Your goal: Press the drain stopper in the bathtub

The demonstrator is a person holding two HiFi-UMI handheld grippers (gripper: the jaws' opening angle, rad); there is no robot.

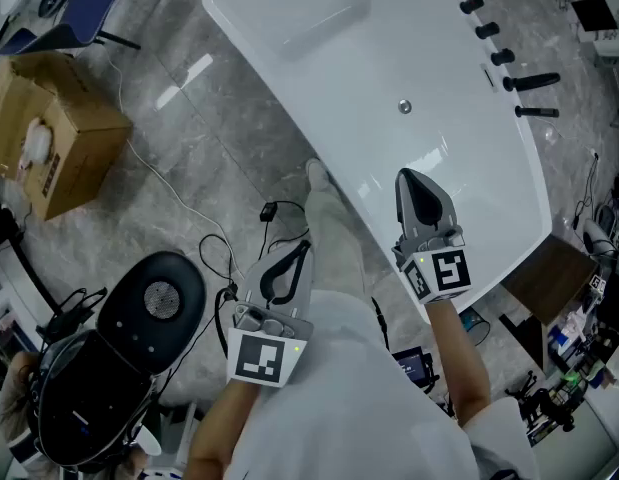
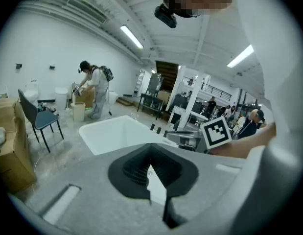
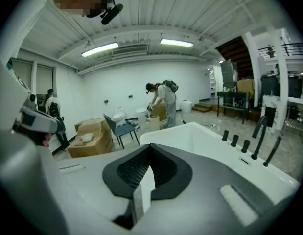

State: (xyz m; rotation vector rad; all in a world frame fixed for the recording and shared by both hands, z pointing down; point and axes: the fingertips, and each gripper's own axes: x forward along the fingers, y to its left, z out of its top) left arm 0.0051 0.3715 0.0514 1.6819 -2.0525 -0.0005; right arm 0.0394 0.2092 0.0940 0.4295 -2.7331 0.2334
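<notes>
Drain stopper (image 1: 405,107) sits untouched on the bathtub (image 1: 319,78) floor, at 12 o'clock from the right gripper (image 1: 413,182). Left gripper (image 1: 295,258) is outside the tub, at 7 o'clock. Both jaw pairs are together and empty.

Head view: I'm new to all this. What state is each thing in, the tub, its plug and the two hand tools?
Bathtub: empty, no water to be seen.
Drain stopper: set in the tub's bottom, nothing touching it; pressed down or popped up cannot be told.
Left gripper: jaws shut, holding nothing, outside the tub.
Right gripper: jaws shut, holding nothing, over the tub's near side.
</notes>
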